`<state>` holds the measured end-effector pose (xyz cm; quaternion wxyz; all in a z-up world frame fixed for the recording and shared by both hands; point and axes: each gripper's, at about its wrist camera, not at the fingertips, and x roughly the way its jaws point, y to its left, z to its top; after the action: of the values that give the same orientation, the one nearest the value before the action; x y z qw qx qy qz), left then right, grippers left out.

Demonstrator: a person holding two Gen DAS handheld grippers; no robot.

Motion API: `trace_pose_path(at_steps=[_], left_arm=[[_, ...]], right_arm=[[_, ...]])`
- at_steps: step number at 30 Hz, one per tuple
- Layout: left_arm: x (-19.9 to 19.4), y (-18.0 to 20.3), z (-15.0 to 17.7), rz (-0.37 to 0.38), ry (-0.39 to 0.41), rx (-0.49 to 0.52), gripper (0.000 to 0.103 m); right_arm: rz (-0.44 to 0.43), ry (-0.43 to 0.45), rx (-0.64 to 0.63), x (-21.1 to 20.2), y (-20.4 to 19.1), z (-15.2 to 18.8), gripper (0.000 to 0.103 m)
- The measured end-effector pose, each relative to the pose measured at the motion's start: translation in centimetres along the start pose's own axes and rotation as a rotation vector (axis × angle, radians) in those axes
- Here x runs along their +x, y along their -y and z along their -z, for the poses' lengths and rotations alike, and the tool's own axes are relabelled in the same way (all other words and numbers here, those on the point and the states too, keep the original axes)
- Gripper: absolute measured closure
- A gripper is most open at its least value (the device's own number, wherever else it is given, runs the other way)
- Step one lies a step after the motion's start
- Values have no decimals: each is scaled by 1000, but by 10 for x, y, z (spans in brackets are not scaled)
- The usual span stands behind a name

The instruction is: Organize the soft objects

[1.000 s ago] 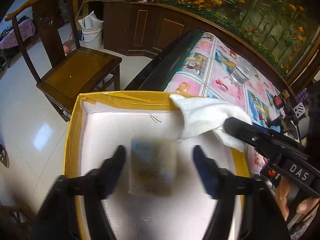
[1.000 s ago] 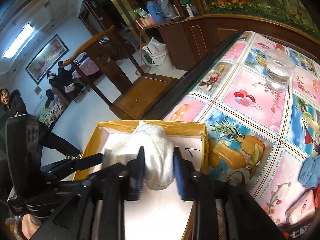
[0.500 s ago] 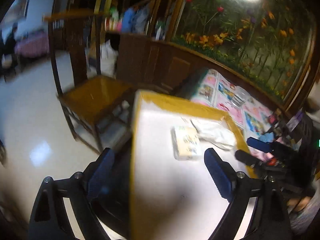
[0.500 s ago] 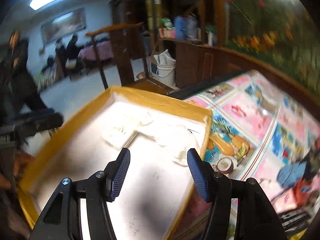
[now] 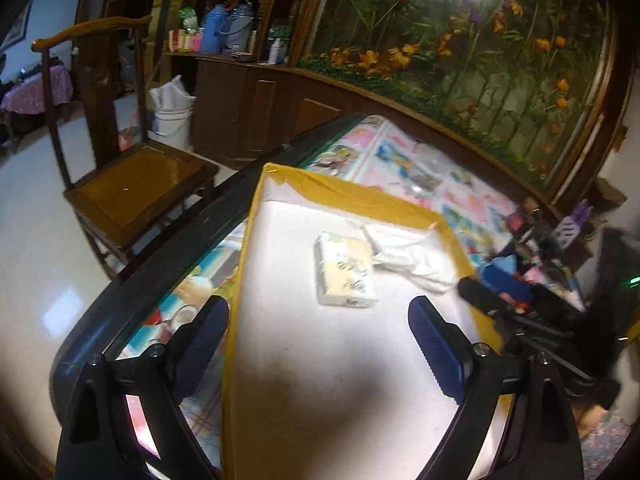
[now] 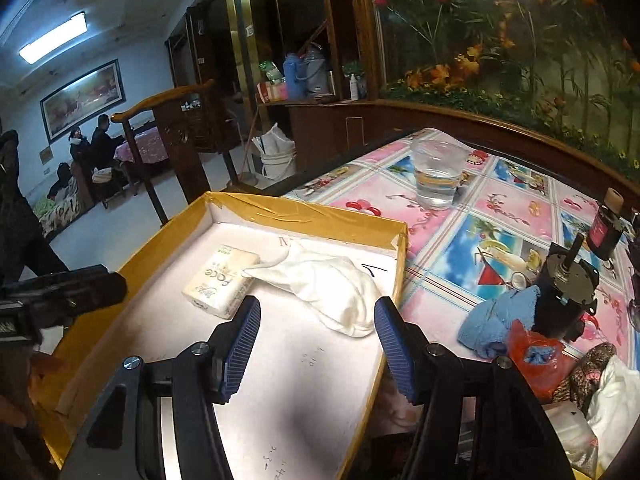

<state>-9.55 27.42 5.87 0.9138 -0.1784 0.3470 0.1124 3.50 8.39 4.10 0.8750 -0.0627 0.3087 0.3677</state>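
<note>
Both your claws stand wide and empty over the box (image 6: 256, 210).
The white cloth (image 6: 332, 284) lies just ahead of your right claw (image 6: 318, 344), touching the tissue pack (image 5: 346, 270) beyond your left claw (image 5: 320, 344).

The tissue pack (image 6: 222, 280) lying in the tray (image 6: 304, 214) reads "Face".

Both the left gripper (image 5: 318, 334) and right gripper (image 6: 318, 344) have black frames, silver screws and ribbed blue jaws.
</note>
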Motion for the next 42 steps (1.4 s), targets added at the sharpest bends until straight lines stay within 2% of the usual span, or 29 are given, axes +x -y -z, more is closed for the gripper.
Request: trace_pose_path(at_steps=[2,4,6,8,11,13,17,21,26,30,32,33,35,36,38,39,42], left_arm=[[-4,-7,2,18,8,-47,12],[-26,-12,6,5,78,-90,12],[-51,-3,12,-66,128,-48,12],[-81,12,23,-127,204,17,12],[-120,43,48,-101,306,85,12],[-129,71,64,-5,314,123,7],[-105,146,71,216,137,233,6],[-56,199,56,288,-36,273,6],[11,236,34,246,-165,213,6],[62,242,29,201,-262,153,6],[79,240,33,238,-324,111,7],[82,238,35,264,-342,86,7],[75,241,47,384,-369,50,7],[66,247,54,420,-377,81,7],[52,260,69,585,-430,106,7],[45,266,77,642,-449,125,7],[21,272,89,624,-409,195,7]], right_arm=[[0,6,-21,-4,-5,-3,39],[-46,25,20,-25,2,-11,39],[-95,85,59,-62,15,-21,39],[-108,131,58,-98,31,-23,27],[-88,185,74,-148,71,-9,22],[-38,202,115,-172,103,6,22],[29,200,296,-200,175,40,22],[53,175,408,-210,214,63,22],[40,172,508,-220,244,71,22],[27,152,589,-217,265,76,22],[23,137,623,-213,273,79,22],[19,131,637,-212,277,81,22],[18,121,653,-210,283,83,22],[17,116,663,-208,286,84,22],[12,97,675,-205,289,87,22],[10,88,678,-203,288,88,22],[-5,64,692,-198,291,90,22]])
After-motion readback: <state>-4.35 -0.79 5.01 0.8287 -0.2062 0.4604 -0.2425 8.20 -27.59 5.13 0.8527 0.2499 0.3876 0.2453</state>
